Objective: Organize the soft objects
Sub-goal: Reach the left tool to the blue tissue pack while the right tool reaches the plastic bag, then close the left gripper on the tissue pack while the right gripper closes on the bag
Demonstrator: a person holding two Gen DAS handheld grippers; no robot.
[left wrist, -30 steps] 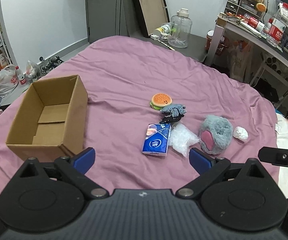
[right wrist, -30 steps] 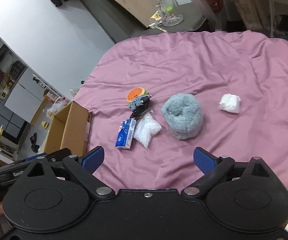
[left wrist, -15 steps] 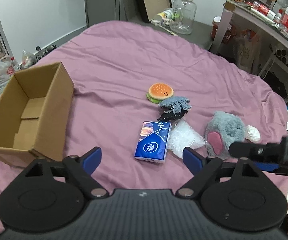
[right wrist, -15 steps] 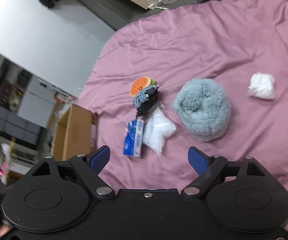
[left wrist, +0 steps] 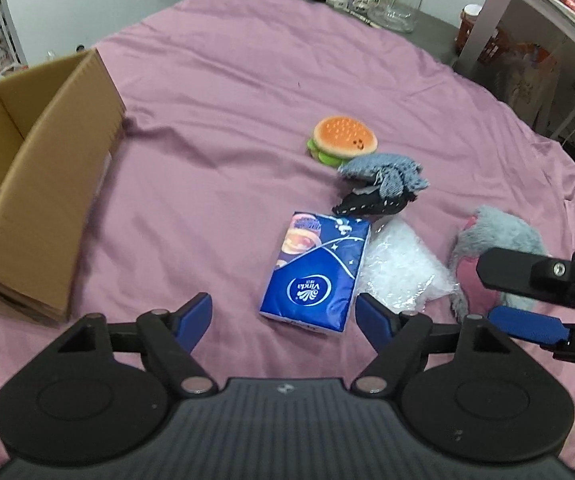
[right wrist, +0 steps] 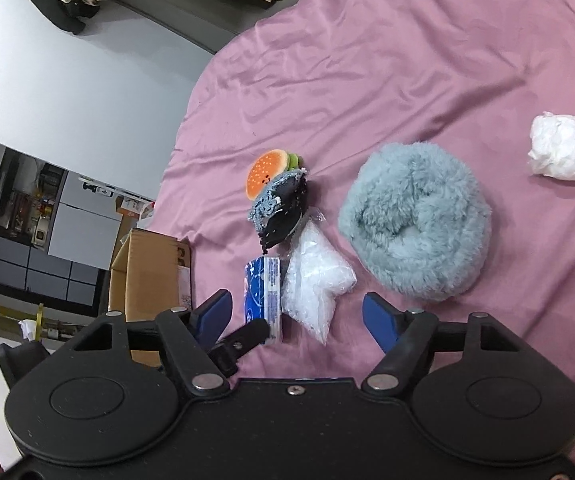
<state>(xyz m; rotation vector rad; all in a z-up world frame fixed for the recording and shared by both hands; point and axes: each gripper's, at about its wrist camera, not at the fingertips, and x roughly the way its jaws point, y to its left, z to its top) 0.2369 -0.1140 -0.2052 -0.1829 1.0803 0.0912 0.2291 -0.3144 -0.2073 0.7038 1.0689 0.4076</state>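
A blue tissue pack (left wrist: 314, 270) lies flat on the pink bedsheet (left wrist: 215, 128), its printed face up. Touching its right edge is a crinkled clear bag (left wrist: 401, 266) of white bits, and beyond that a fluffy grey plush (left wrist: 499, 236) with a pink patch on its near side. Behind the pack sit a dark fabric piece (left wrist: 371, 202) with a grey knitted cloth (left wrist: 383, 170) draped on it, then a burger toy (left wrist: 344, 136) — orange bun, green rim. A white wad (right wrist: 560, 152) rests well apart to the right.

The open cardboard box (left wrist: 35, 184) at the left is cut off by the frame edge, so its floor is barely seen. The right claw's fingers cross in front of the plush in the left view and hide its lower part.

The left claw (left wrist: 283, 314) is released and holds nothing, with the tissue pack just ahead between its blue pads. The right claw (right wrist: 297, 312) is also spread wide and unloaded — the clear bag lies just ahead between its fingers, the plush ahead to its right.
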